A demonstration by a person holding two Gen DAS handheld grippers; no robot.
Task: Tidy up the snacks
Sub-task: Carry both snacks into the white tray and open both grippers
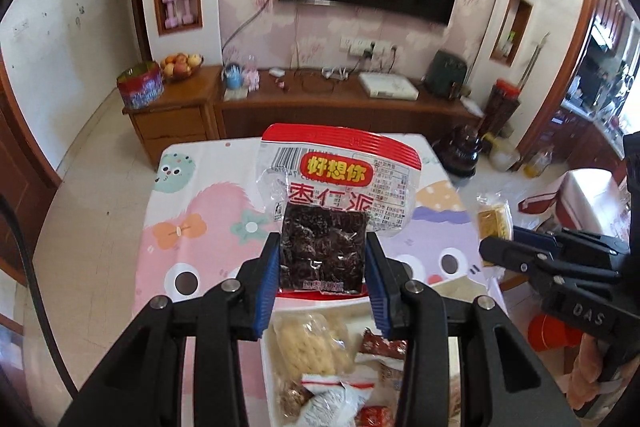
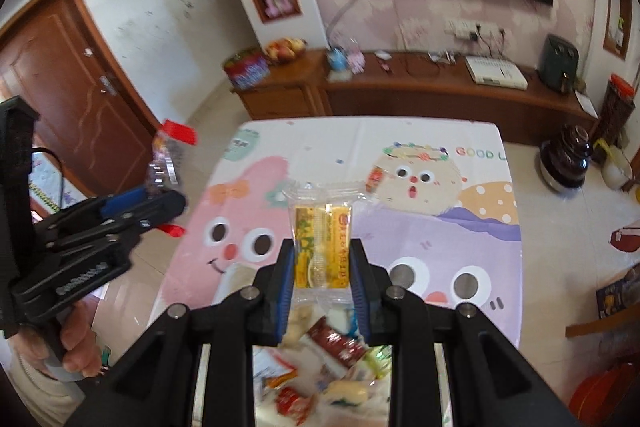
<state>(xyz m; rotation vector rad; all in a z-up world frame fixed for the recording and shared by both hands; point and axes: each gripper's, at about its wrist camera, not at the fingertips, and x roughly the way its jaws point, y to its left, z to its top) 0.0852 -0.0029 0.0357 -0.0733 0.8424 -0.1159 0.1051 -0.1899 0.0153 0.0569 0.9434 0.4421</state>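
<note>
My left gripper (image 1: 323,259) is shut on a clear snack packet with a red top and a dark date filling (image 1: 324,251), held above the table. My right gripper (image 2: 323,259) is shut on a clear packet with a yellow snack (image 2: 322,247), also held above the table. In the left wrist view the right gripper (image 1: 496,247) and its yellow packet (image 1: 494,223) show at the right. In the right wrist view the left gripper (image 2: 160,201) and its packet (image 2: 166,159) show at the left. A pile of loose wrapped snacks (image 1: 320,367) lies under both grippers, and it also shows in the right wrist view (image 2: 328,367).
The table wears a cartoon-print cloth (image 2: 440,227). One small snack (image 2: 375,177) lies alone on the cloth further back. A wooden TV cabinet (image 1: 320,103) with a fruit bowl (image 1: 180,65) stands behind the table. A dark jar (image 2: 564,157) stands on the floor at the right.
</note>
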